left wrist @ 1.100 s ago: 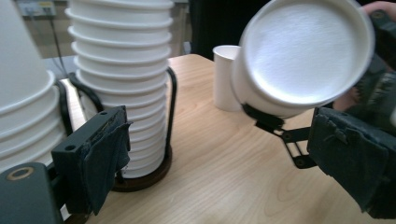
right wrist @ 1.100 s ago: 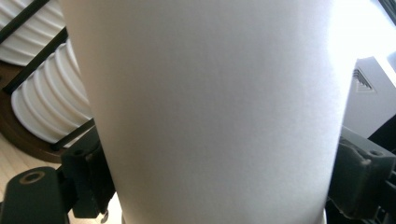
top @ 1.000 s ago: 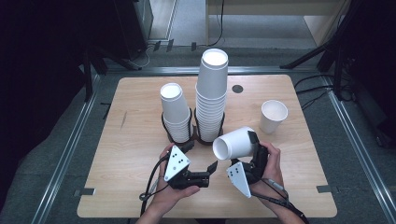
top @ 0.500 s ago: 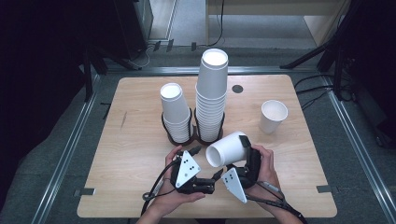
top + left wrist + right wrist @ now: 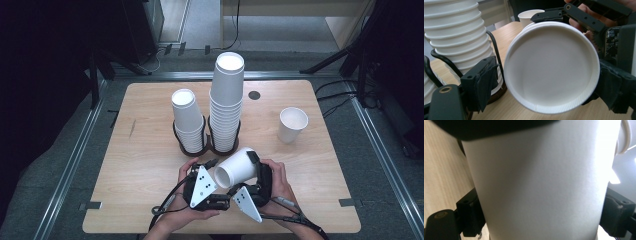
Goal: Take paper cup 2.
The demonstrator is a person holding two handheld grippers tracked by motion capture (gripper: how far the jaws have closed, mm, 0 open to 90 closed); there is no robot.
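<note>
Because it is lying on its side above the near middle of the table [image 5: 150,165], the paper cup [image 5: 239,167] is turning its open mouth toward the left gripper [image 5: 214,169], seemingly so a nested cup can be separated at the rim. The right gripper [image 5: 541,220] is clamping the cup's body, one pad on each flank, keeping it steady. The left gripper's jaws have just been closing around the rim; its left pad is not touching yet, so it is gripping nothing. Behind, two cup stacks [image 5: 226,100] are standing in black ring holders [image 5: 190,147], and a single cup [image 5: 292,124] is sitting upright, well apart to the right.
</note>
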